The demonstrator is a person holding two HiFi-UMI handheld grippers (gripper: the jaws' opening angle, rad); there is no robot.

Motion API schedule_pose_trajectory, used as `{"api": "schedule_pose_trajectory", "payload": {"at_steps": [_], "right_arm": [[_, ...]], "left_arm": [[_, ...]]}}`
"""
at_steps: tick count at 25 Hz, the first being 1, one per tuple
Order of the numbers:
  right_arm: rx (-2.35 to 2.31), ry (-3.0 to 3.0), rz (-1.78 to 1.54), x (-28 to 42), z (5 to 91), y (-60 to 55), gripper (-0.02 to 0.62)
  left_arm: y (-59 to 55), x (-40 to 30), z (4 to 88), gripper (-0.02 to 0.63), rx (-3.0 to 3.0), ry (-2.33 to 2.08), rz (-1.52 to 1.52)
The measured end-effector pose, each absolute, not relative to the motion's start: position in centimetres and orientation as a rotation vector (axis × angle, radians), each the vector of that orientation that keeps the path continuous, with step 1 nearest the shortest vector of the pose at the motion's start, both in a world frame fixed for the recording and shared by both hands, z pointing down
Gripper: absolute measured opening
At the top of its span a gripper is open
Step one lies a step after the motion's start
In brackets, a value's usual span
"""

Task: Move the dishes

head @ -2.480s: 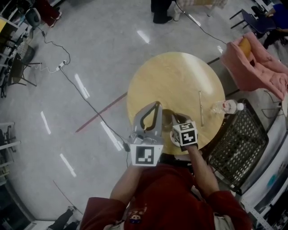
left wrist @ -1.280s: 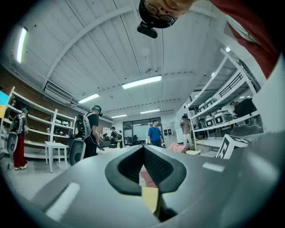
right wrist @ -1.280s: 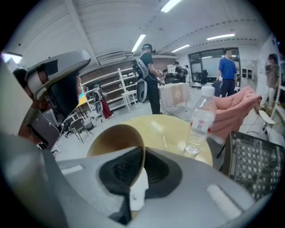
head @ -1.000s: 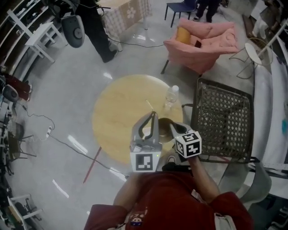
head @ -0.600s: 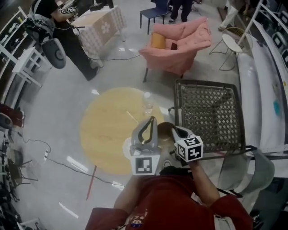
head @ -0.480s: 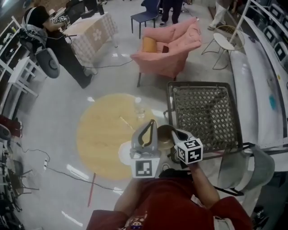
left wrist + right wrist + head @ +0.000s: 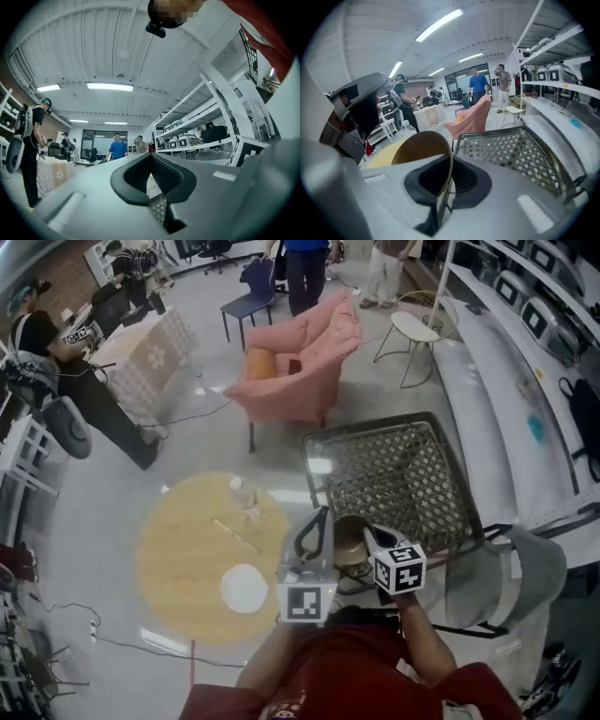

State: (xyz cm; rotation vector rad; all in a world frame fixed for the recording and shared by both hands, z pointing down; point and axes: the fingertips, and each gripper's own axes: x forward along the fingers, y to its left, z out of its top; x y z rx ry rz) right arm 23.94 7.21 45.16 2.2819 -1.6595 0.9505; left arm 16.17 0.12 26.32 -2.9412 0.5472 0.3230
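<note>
Bowl (image 7: pixel 350 540), brown: was pinched at its rim between jaws of right gripper (image 7: pixel 371 536), held aloft beside near corner of mesh chair (image 7: pixel 403 474). Left gripper (image 7: pixel 322 515): was closed on nothing, alongside. White plate (image 7: pixel 244 588): lay flat on round table (image 7: pixel 178 549).

Dark red shirt (image 7: pixel 361 673), grey left gripper (image 7: pixel 322 514), right gripper (image 7: pixel 368 534), black-and-white marker cubes (image 7: pixel 400 568)

Your left gripper (image 7: pixel 319 521) is closed and empty, tilted slightly up; your right gripper (image 7: pixel 371 535), angled down, pinches what looks like a bowl (image 7: pixel 349 540) by its rim.
</note>
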Motion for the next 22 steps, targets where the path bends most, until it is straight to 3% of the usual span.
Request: {"api": "schedule_pose_trajectory", "payload": {"at_steps": [3,10,16,20,22], "right_arm": [[2.319,-1.621,0.969,25.1,45.6,9.0,0.012],[2.385,-1.552,1.014,27.6,47.0,12.3,0.012],[2.402,-1.501,1.097,28.9,50.3,14.0,0.012],[2.409,-1.467,1.139,29.9,52.4,14.8,0.012],[2.413,-1.447,1.158,30.6,53.6,15.2,0.012]], "left_arm": [[1.6,17.5,26.6,0.008,-2.845,0.445,0.215],[3.6,19.3,27.5,0.008,-2.994,0.492,0.300],[5.3,20.3,29.8,0.008,-2.875,0.397,0.090],[5.6,20.8,30.5,0.008,-2.983,0.467,0.172],[6.2,21.1,31.7,0.008,-2.950,0.417,0.066]]}}
